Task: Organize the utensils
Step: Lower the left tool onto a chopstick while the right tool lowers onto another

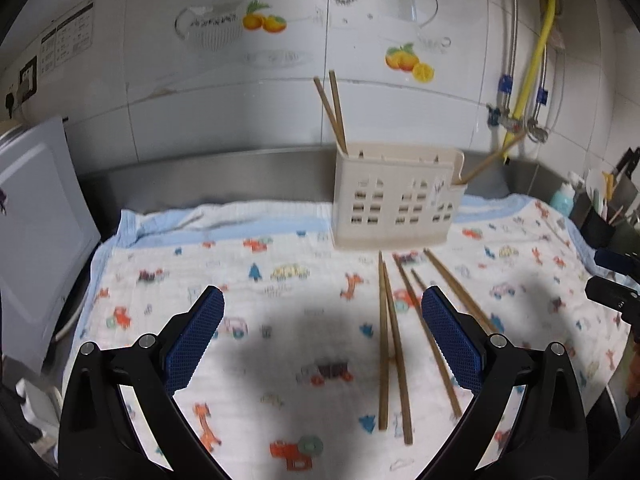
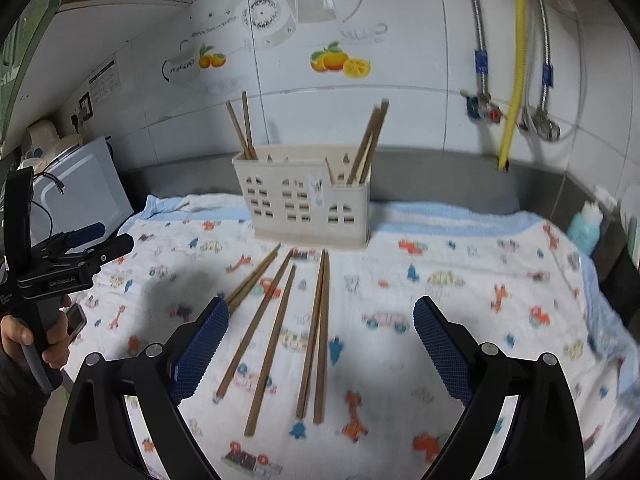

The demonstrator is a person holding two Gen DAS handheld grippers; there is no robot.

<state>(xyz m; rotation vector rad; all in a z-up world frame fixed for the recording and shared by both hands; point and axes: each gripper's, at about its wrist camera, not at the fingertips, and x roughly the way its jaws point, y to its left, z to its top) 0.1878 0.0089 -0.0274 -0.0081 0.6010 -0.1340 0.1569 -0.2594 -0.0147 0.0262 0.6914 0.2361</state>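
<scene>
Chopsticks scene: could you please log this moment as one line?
left gripper: open, empty | right gripper: open, empty | loose chopsticks: on cloth | holder: four chopsticks inside

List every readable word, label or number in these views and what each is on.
"GenRobot.AI": on the left gripper body, right wrist view.
Printed notice on the wall: too small to read.
Sticker on the utensil holder: blurred, unreadable.
</scene>
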